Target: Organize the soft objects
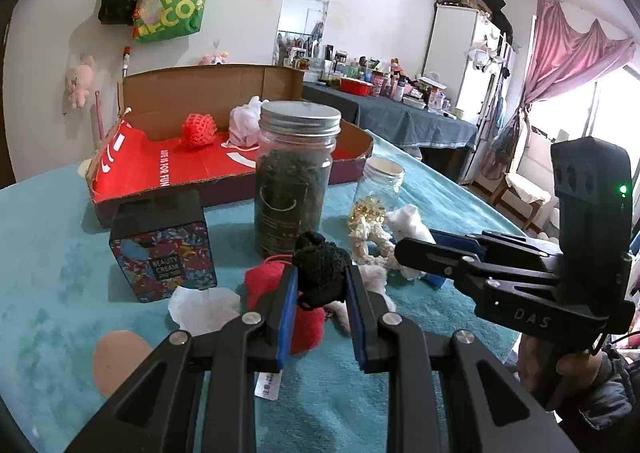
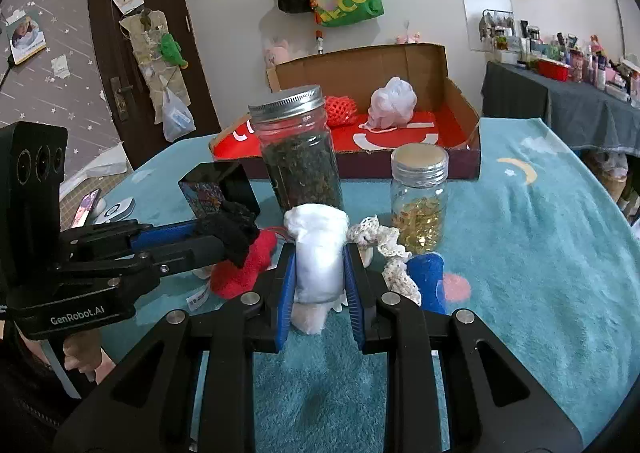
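Black knitted soft lump [image 1: 320,273], bunched and fuzzy, sits clamped between the left gripper's [image 1: 321,285] fingers; white fluffy cotton wad [image 2: 320,253] is pinched in the right gripper's [image 2: 320,273] fingers. Beyond both fingertips, the open cardboard box [image 1: 280,85] holds a red mesh ball [image 1: 199,131] and white mesh pouf [image 1: 245,125].

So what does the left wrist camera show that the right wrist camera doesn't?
Only the left wrist view: a pink curtain by a bright window and a white cabinet.
Only the right wrist view: a dark door and a blue soft item.
Both: the open cardboard box, the tea jar, the left gripper shut on a black soft piece, and the right gripper shut on a white bundle.
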`<state>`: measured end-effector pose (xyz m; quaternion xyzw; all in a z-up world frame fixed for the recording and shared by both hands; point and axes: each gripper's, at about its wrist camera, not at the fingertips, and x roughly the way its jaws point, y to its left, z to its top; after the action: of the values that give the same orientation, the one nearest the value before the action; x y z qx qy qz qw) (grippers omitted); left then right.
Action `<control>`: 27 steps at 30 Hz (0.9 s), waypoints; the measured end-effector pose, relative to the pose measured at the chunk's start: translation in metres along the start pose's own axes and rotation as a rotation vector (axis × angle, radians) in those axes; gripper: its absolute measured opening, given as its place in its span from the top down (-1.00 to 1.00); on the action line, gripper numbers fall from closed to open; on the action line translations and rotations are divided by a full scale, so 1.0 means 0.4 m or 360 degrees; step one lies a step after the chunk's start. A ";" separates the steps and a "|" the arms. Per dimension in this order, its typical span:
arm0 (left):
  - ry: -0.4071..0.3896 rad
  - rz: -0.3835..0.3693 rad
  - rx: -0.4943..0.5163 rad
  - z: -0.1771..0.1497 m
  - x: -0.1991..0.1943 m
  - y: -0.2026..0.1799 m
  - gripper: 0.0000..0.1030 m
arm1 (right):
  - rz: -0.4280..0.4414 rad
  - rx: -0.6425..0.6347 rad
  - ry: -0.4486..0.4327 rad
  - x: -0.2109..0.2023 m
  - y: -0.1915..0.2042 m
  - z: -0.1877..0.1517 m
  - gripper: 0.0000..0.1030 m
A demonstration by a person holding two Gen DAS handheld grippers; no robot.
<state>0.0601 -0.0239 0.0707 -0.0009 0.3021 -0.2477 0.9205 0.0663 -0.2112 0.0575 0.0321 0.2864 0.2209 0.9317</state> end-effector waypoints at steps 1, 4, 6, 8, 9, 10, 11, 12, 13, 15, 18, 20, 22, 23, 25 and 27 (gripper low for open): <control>-0.0002 0.0003 0.0000 0.000 0.000 -0.001 0.52 | 0.0006 0.0005 0.0005 0.002 -0.001 -0.001 0.57; -0.0005 0.0008 -0.0004 -0.001 -0.003 -0.002 0.52 | 0.0008 0.0009 0.0014 0.006 -0.001 -0.003 0.57; -0.0007 0.0018 -0.0011 -0.001 -0.007 0.005 0.52 | 0.0007 0.0010 0.0018 0.007 -0.002 -0.002 0.57; -0.0011 0.0031 -0.0027 0.000 -0.015 0.025 0.52 | -0.0003 0.0008 0.0020 0.008 -0.004 -0.002 0.57; -0.0012 0.0047 -0.0040 -0.001 -0.023 0.036 0.52 | -0.0009 0.0010 0.0022 0.007 -0.006 -0.001 0.57; -0.0013 0.0060 -0.0049 -0.001 -0.028 0.045 0.52 | -0.0016 0.0013 0.0023 0.004 -0.010 -0.001 0.57; -0.0013 0.0076 -0.0060 -0.001 -0.035 0.057 0.52 | -0.0023 0.0016 0.0025 0.001 -0.015 -0.001 0.57; -0.0013 0.0097 -0.0071 -0.002 -0.043 0.070 0.52 | -0.0035 0.0019 0.0029 -0.001 -0.021 -0.001 0.57; -0.0012 0.0125 -0.0084 -0.003 -0.052 0.086 0.52 | -0.0051 0.0023 0.0034 -0.005 -0.029 -0.001 0.57; -0.0008 0.0173 -0.0108 -0.006 -0.071 0.113 0.52 | -0.0067 0.0034 0.0041 -0.013 -0.046 0.001 0.57; 0.0006 0.0251 -0.0145 -0.011 -0.096 0.160 0.52 | -0.0117 0.0048 0.0055 -0.024 -0.077 0.006 0.57; 0.0022 0.0299 -0.0171 -0.014 -0.106 0.192 0.52 | -0.0140 0.0061 0.0061 -0.030 -0.096 0.011 0.57; 0.0046 0.0334 -0.0201 -0.015 -0.111 0.224 0.52 | -0.0165 0.0074 0.0072 -0.034 -0.115 0.016 0.57; 0.0057 0.0342 -0.0215 -0.017 -0.113 0.240 0.52 | -0.0181 0.0081 0.0079 -0.034 -0.127 0.019 0.57; 0.0085 0.0363 -0.0234 -0.017 -0.109 0.269 0.52 | -0.0192 0.0093 0.0095 -0.030 -0.147 0.024 0.57; 0.0108 0.0383 -0.0234 -0.015 -0.101 0.290 0.52 | -0.0203 0.0107 0.0130 -0.021 -0.169 0.029 0.57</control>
<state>0.0815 0.0970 0.0708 -0.0236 0.3484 -0.1126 0.9303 0.0931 -0.2749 0.0589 0.0359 0.3329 0.1524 0.9299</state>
